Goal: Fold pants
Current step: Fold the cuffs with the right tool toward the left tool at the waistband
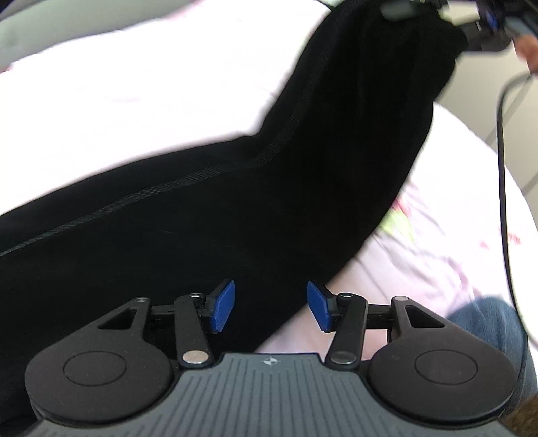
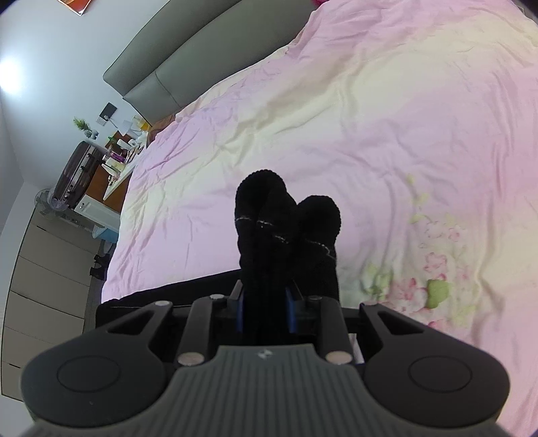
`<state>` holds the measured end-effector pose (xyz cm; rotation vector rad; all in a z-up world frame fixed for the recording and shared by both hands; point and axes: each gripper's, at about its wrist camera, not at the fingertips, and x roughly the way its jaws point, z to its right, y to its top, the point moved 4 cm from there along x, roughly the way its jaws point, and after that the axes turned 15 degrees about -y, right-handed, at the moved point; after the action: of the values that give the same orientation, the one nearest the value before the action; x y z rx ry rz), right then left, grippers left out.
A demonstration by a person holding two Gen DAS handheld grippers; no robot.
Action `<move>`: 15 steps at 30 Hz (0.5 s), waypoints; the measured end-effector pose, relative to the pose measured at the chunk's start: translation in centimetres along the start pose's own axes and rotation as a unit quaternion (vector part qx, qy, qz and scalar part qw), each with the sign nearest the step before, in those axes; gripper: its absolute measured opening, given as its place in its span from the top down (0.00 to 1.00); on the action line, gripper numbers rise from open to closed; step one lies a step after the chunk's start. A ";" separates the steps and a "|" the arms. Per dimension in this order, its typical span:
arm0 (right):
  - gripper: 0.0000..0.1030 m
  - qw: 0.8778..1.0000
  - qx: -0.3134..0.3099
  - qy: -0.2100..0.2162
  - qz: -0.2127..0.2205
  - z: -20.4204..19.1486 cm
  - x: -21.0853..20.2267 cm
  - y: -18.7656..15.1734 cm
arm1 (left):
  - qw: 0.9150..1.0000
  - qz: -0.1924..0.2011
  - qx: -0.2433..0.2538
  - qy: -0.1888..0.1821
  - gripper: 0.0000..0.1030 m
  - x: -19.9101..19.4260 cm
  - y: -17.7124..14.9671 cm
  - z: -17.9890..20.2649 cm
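Note:
Black pants (image 1: pixel 208 208) lie across a pink bedspread (image 1: pixel 134 87), one end lifted up toward the top right. My left gripper (image 1: pixel 270 307) hovers over the pants with its blue pads (image 1: pixel 222 307) apart and nothing pressed between them. In the left wrist view my right gripper (image 1: pixel 437 10) shows at the top edge, holding up the raised end. In the right wrist view my right gripper (image 2: pixel 265 312) is shut on a bunched fold of the black pants (image 2: pixel 285 228), which sticks up past the fingers above the bedspread (image 2: pixel 370 117).
A grey headboard (image 2: pixel 175 60) runs along the far edge of the bed. A cluttered side table (image 2: pixel 117 151) and drawers (image 2: pixel 43 269) stand at the left. A black cable (image 1: pixel 502 168) hangs at the right; a person's jeans-clad leg (image 1: pixel 487 322) is nearby.

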<state>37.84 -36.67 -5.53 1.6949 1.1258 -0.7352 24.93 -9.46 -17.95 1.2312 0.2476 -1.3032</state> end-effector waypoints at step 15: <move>0.81 0.993 -0.093 -0.012 -0.076 -21.8 14.4 -5.1 | 0.980 0.108 -0.133 0.097 0.42 -11.6 -0.6 -10.8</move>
<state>38.54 -10.66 -11.40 1.4536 1.2758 -0.7185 25.61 5.85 -14.11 1.1211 0.4032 -0.9299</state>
